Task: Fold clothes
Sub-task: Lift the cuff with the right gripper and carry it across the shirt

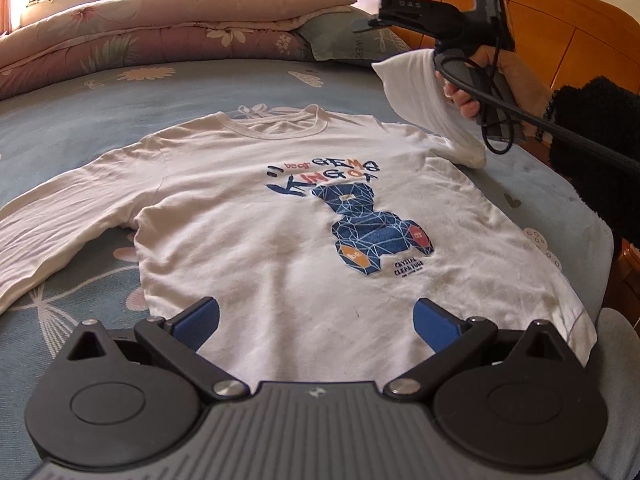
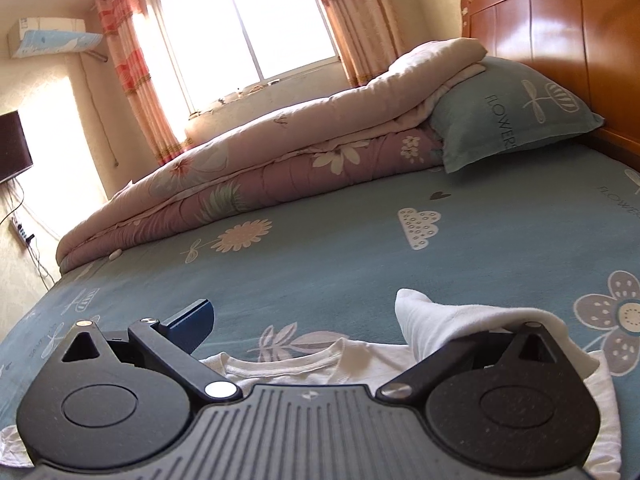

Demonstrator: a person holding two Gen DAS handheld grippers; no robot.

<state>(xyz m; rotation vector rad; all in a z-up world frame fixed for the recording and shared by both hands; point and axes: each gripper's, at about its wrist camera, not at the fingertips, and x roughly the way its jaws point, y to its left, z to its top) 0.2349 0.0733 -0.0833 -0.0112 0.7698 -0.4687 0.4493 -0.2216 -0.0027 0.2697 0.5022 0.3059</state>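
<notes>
A white long-sleeved T-shirt with a blue bear print lies face up on the bed; the left tongs hover spread above its hem, gripping nothing; the right tongs stand spread too, one sleeve draped over their right finger, lifted off the blue floral sheet near the collar.

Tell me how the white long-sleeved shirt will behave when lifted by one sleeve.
The white shirt is probably floppy: its raised sleeve droops over the right hand-held gripper. It looks thin and light, lying flat with soft wrinkles. The body would likely drag and bunch.
</notes>
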